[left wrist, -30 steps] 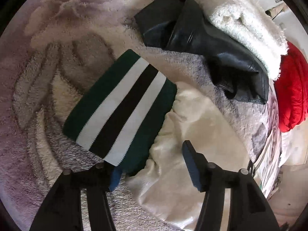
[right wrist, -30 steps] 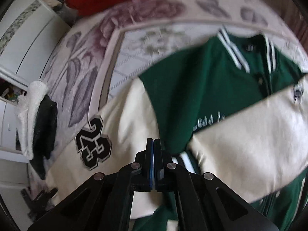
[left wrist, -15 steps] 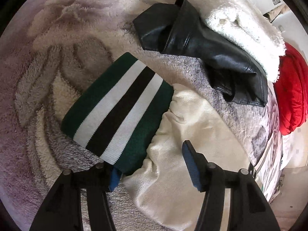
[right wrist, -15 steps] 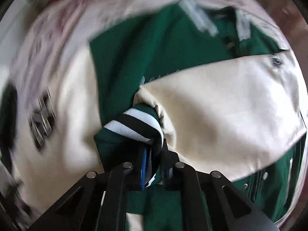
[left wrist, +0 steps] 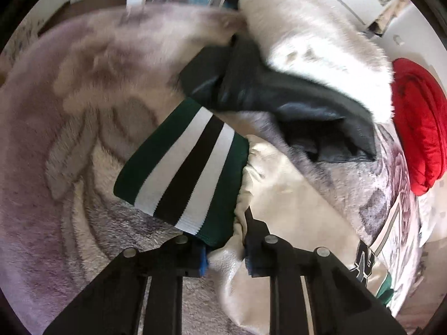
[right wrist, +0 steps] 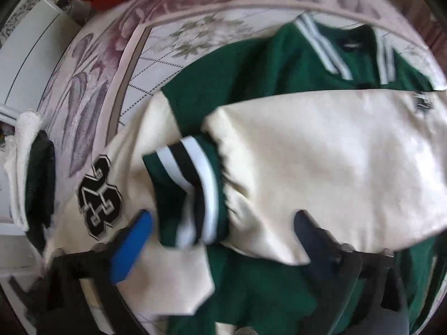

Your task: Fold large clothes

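Striped cuff (left wrist: 181, 173) runs 7 to 1 o'clock, left claw (left wrist: 226, 254) half-closed around its near corner; right claw (right wrist: 220, 240) spread wide, empty, over folded sleeve (right wrist: 321, 162)

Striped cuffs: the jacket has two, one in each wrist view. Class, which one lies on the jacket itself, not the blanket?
The striped cuff in the right wrist view, folded across the green jacket front. The other cuff rests on the fuzzy blanket.
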Action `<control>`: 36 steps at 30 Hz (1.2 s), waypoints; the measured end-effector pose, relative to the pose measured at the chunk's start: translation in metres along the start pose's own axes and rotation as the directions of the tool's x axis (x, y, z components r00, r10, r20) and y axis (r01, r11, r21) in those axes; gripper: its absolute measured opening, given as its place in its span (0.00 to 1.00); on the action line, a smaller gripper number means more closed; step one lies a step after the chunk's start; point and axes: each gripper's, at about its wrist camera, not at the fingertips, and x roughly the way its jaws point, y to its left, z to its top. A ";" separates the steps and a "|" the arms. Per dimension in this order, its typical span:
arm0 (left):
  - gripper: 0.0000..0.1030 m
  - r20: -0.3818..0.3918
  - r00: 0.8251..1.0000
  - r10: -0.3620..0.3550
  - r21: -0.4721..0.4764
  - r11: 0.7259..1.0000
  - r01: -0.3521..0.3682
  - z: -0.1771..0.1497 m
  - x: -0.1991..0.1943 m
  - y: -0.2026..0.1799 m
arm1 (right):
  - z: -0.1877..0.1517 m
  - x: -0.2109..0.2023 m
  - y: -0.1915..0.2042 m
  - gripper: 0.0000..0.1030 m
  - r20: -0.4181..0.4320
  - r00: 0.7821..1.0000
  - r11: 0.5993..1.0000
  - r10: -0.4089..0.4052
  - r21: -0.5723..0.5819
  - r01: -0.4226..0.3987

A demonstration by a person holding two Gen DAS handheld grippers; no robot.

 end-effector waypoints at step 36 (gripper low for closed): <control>0.12 -0.236 0.914 -0.329 0.931 0.194 0.310 -0.486 -0.192 -0.451 | -0.109 -0.105 -0.391 1.00 -0.086 0.988 0.870 -0.129 0.468 0.155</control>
